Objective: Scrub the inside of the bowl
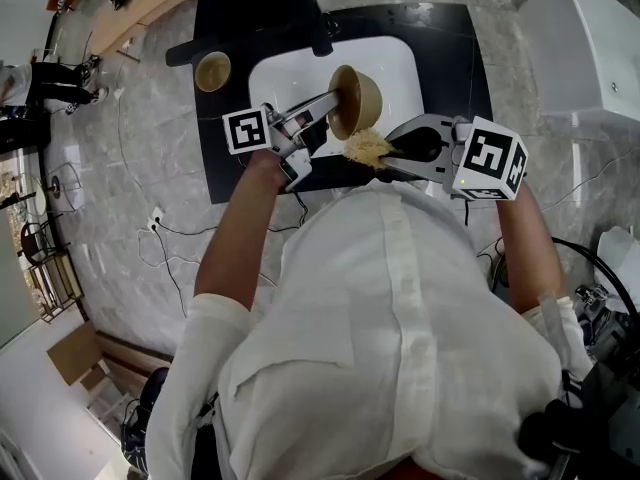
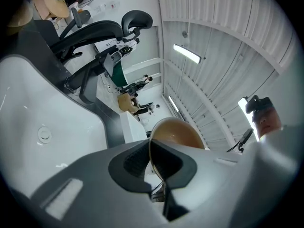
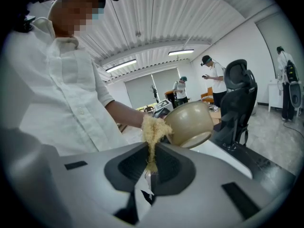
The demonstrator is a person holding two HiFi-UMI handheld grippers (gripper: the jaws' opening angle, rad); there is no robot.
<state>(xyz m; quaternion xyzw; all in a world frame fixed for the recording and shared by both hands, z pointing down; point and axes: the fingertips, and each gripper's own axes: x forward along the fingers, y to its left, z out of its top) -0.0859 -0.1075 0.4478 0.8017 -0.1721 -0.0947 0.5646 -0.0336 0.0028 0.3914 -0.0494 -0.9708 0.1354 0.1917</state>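
Two tongs were up over the white basin (image 1: 290, 73) set into the black tabletop (image 1: 225, 148), near the top middle of the head view. The left tongs (image 1: 330, 103) were pressed together on the rim of the tan bowl (image 1: 357, 98), which hung tipped on its side above the basin. In the left gripper view I saw the left tongs (image 2: 153, 156) clamped on that thin rim at lower centre. The bowl (image 2: 176, 133) rose just beyond them with its glossy brown inside facing the camera, and the basin (image 2: 28, 103) filled the left of the frame.

The right tongs (image 1: 385, 158) were pinching a straw-coloured fibre scrubber (image 1: 367, 147) just below the bowl in the head view. In the right gripper view the right tongs (image 3: 151, 167) held the narrow lower end of the scrubber (image 3: 153, 129). Its bushy top stood against the left side of the bowl (image 3: 192, 121), whose outer wall and foot ring faced that camera. I could not tell whether scrubber and bowl were touching or only just beside each other, but the scrubber was at the outside, not within the bowl.

A second, smaller bowl (image 1: 212, 71) sat on the tabletop left of the basin, well apart from the tongs. A black office chair (image 3: 237, 94) stood at the right of the right gripper view.
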